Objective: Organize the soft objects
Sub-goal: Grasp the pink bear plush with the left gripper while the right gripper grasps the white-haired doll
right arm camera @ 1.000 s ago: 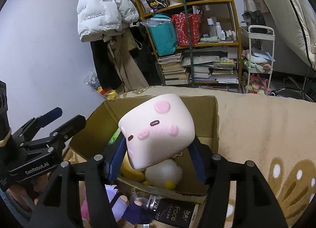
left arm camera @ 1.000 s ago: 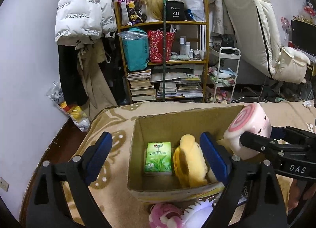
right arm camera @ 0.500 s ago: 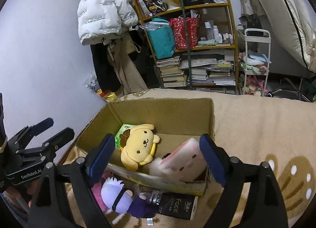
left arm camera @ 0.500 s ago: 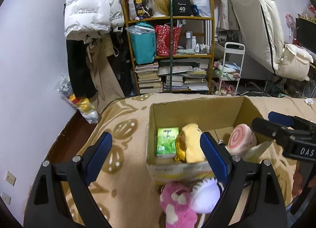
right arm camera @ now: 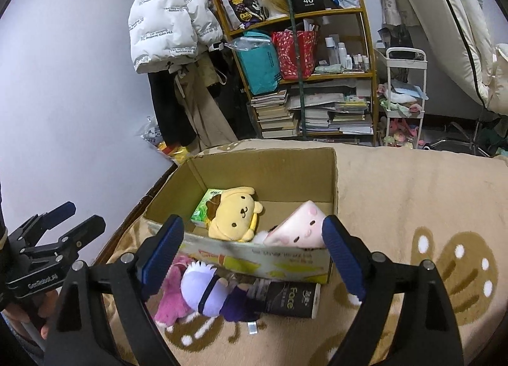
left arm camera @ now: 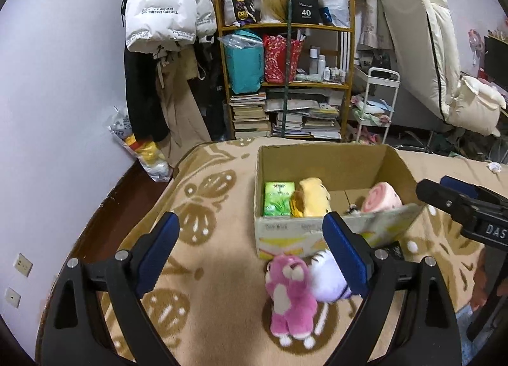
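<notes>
Two views, left wrist first:
Left claw [left arm camera: 250, 253]: my jaws stood wide apart with nothing between the pads; I held nothing.
Pink plush [left arm camera: 290, 294]: it lay on the patterned blanket [left arm camera: 203, 194], just in front of the cardboard box [left arm camera: 320, 163], touching the white-and-purple plush [left arm camera: 325, 277] beside it.
Box contents: the green tissue pack [left arm camera: 278, 194], the yellow dog plush [left arm camera: 312, 197] and the pink pig cushion [left arm camera: 381, 202] sat inside.
Right wrist view:
Right claw [right arm camera: 252, 250]: my jaws were opening, already wide, and the pads pressed on nothing.
Pig cushion [right arm camera: 300, 228]: it rested tilted in the near right corner of the box [right arm camera: 270, 169], beyond my fingertips, against the front wall.
Outside the box: the white-and-purple plush [right arm camera: 206, 289], the pink plush [right arm camera: 173, 297] and a dark tube [right arm camera: 290, 296] lay by the front wall.
Step in hand: I judged the cushion's drop-off done and the claws free for another pick.
Next move: I would have to bring one claw down over a plush on the blanket, straddle its body and close gently, since it would squash.
</notes>
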